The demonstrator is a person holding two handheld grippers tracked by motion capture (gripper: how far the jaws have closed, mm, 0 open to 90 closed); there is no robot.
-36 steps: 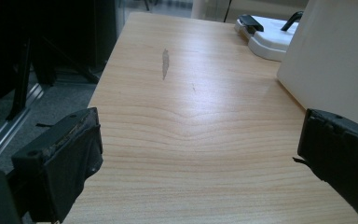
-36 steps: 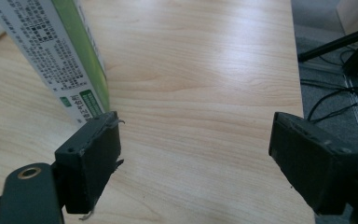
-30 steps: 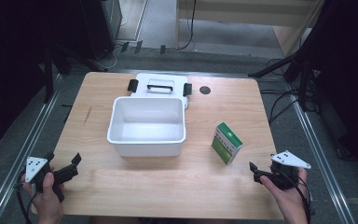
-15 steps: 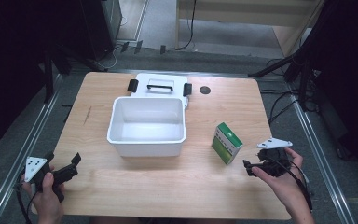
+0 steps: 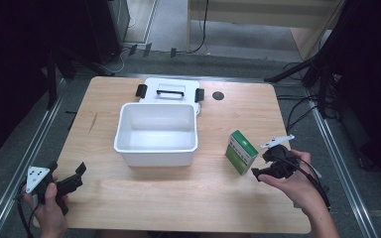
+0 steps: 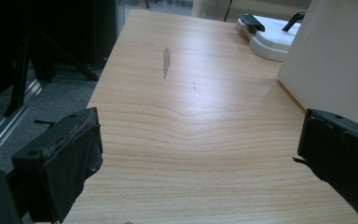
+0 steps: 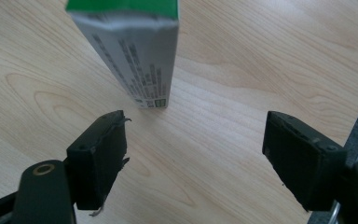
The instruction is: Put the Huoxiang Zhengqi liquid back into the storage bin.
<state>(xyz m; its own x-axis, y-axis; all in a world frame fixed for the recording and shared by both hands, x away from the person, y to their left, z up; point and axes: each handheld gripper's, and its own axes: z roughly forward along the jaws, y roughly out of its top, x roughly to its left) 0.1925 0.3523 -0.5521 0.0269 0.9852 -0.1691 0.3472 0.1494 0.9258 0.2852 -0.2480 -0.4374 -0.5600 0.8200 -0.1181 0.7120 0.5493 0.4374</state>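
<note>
Right gripper [image 5: 259, 171], black padded jaws parted and just narrowing, nothing between, green-and-white cardboard carton [image 5: 242, 151] upright at 10 o'clock, woodgrain table [image 5: 258, 114].

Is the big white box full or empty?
Empty. The high view looks straight down into the white box and shows only its bare white floor. Its lid lies on the table behind it.

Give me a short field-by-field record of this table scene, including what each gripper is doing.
work in hand: right gripper nearing green box
green box: upright on table, right of white bin
white bin: open, nothing visible inside
lid: flat behind bin
right gripper: jaws just been closing, nothing between them
left gripper: open, holds nothing, near table's left corner
</note>
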